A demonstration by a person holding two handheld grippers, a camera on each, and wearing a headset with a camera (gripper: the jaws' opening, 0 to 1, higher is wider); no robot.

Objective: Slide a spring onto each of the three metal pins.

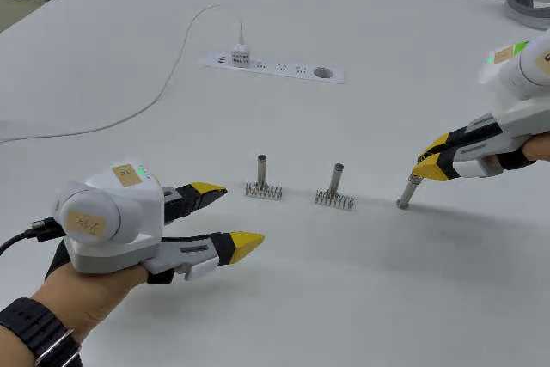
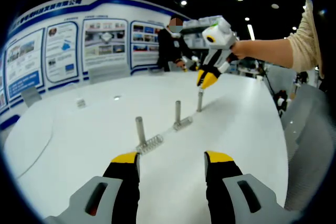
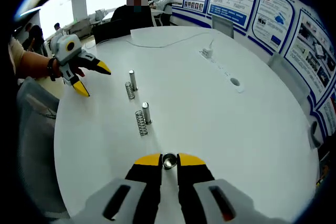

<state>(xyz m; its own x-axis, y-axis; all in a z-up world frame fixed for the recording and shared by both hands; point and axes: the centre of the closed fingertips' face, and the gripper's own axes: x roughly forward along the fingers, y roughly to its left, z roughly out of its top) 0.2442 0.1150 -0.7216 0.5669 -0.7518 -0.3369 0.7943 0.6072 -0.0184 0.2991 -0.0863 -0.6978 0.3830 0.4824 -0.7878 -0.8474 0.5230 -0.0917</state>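
Three metal pins (image 1: 336, 176) are set in a row on a white table (image 1: 361, 290). The left pin (image 1: 261, 169) and the middle pin (image 1: 336, 180) each have a spring laid flat on the table at the foot. Neither the left spring (image 1: 263, 191) nor the middle spring (image 1: 334, 201) is threaded onto a pin, and each is placed on the near side of its pin. The right pin (image 1: 407, 193) is clamped near its top between the yellow tips of the right gripper (image 1: 427, 168). In the right gripper view its round top is seen pinched between the closed jaws.

The left gripper (image 1: 239, 214) is held low over the table, just left of the left pin, with its jaws spread wide and nothing gripped.

Further back, well apart from the pins, a white power strip (image 1: 273, 66) is laid with a white plug (image 1: 241, 55) fitted. A white cable (image 1: 129, 113) is trailed off to the left. A grey curved object (image 1: 526, 2) is placed at the far right edge. A black watch strap (image 1: 39, 333) is worn on the left wrist. In the gripper views, other people (image 3: 137, 9) and wall posters (image 2: 63, 51) are seen beyond the table.
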